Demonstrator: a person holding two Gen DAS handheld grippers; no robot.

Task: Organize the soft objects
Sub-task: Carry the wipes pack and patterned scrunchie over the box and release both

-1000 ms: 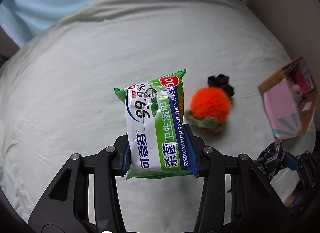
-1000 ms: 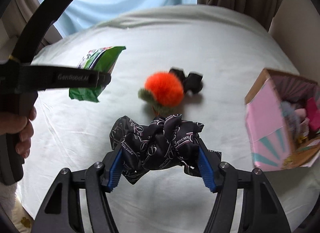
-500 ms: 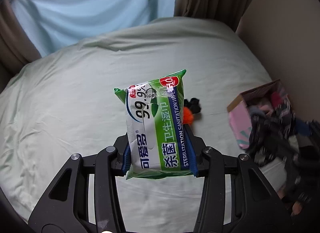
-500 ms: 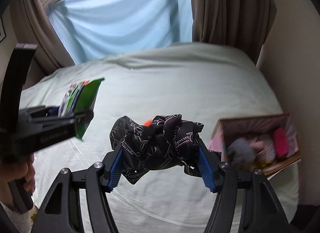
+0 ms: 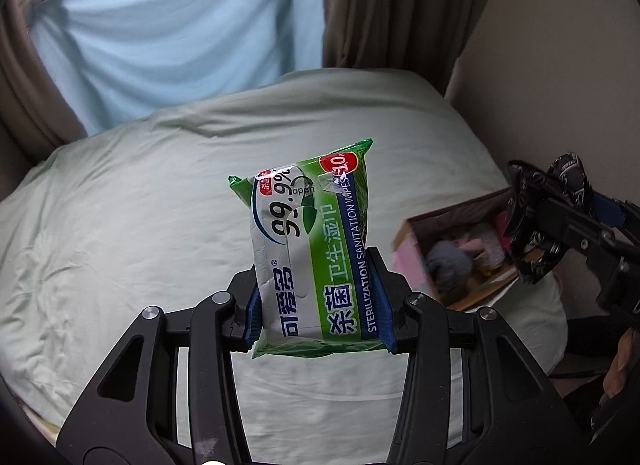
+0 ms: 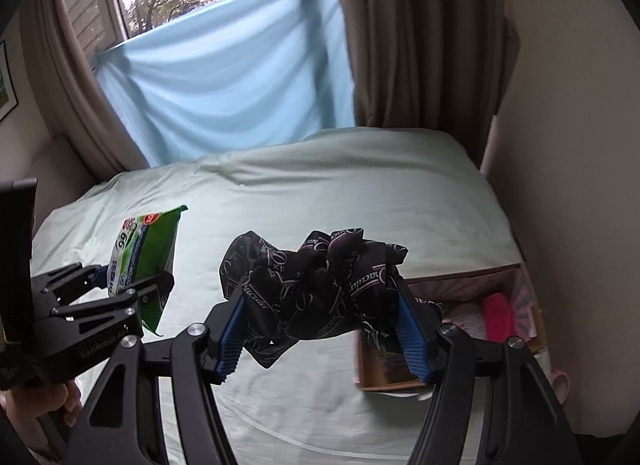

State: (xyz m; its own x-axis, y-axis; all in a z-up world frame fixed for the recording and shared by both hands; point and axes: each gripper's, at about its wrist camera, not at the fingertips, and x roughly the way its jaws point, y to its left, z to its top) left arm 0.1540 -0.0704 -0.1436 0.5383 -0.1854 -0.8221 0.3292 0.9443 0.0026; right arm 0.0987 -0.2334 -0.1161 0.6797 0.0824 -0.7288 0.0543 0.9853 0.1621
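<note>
My left gripper [image 5: 318, 305] is shut on a green and white wet-wipes pack [image 5: 310, 249] and holds it upright above the pale green bed [image 5: 120, 225]. The pack also shows in the right wrist view [image 6: 142, 261], held by the left gripper [image 6: 132, 289]. My right gripper [image 6: 322, 329] is shut on a black patterned scrunchie [image 6: 316, 285], raised over the bed beside an open cardboard box [image 6: 464, 297] with pink sides. In the left wrist view the right gripper [image 5: 536, 233] hangs over the box [image 5: 448, 261], which holds soft items.
A blue cloth [image 6: 224, 97] and brown curtains [image 6: 416, 45] hang behind the bed under a window. A beige wall [image 5: 560, 85] runs along the right, close to the box. A pink item [image 6: 498, 315] lies inside the box.
Both grippers have risen and tilted up, so the window and curtains show. The right gripper has moved right, over the box. The orange pom-pom toy is out of sight.
</note>
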